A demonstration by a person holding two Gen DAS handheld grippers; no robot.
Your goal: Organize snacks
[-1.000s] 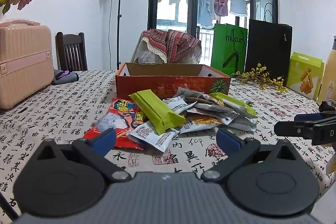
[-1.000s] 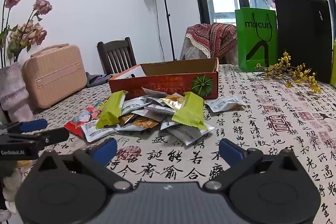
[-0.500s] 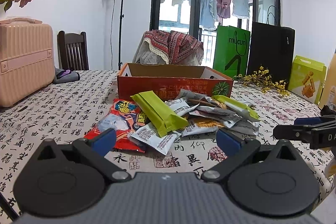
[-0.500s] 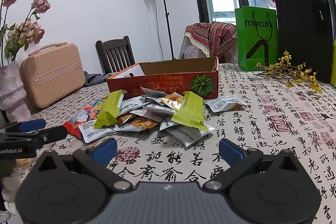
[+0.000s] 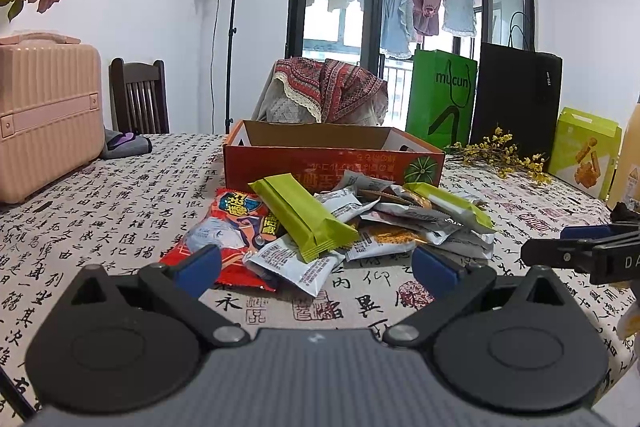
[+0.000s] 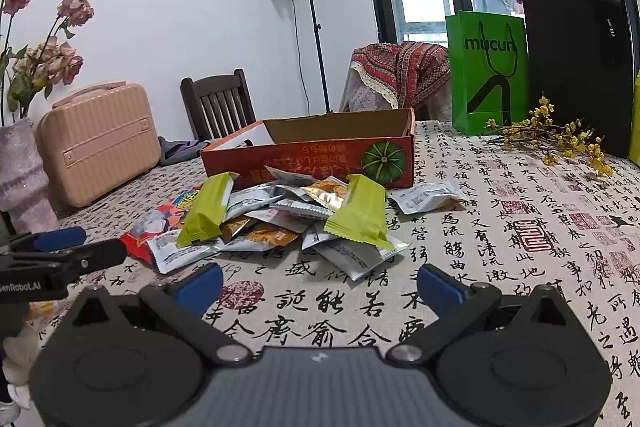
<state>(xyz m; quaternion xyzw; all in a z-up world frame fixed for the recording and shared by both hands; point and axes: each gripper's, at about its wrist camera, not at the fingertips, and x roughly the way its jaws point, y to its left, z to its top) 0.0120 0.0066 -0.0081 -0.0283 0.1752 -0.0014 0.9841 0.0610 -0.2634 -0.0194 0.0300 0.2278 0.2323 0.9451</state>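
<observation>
A heap of snack packets (image 5: 360, 223) lies on the calligraphy-print tablecloth in front of an open orange cardboard box (image 5: 332, 163). A green bar (image 5: 306, 213) tops the heap, with a red bag (image 5: 224, 227) at its left. My left gripper (image 5: 316, 269) hovers open just short of the heap, nothing between its fingers. In the right wrist view the same heap (image 6: 288, 223), two green bars (image 6: 360, 213) and the box (image 6: 316, 153) show. My right gripper (image 6: 318, 287) is open and empty, near the heap's front. Each gripper appears at the edge of the other's view.
A pink suitcase (image 5: 44, 115) stands at the table's left. Green (image 5: 442, 95) and black (image 5: 516, 103) bags, yellow flowers (image 5: 500, 153) and a lime box (image 5: 582, 151) line the back right. A vase (image 6: 22, 179) of roses sits at the near left, with chairs behind the table.
Both grippers have drifted slightly closer to the heap and a little lower. Both stay open. The packets have not moved.
</observation>
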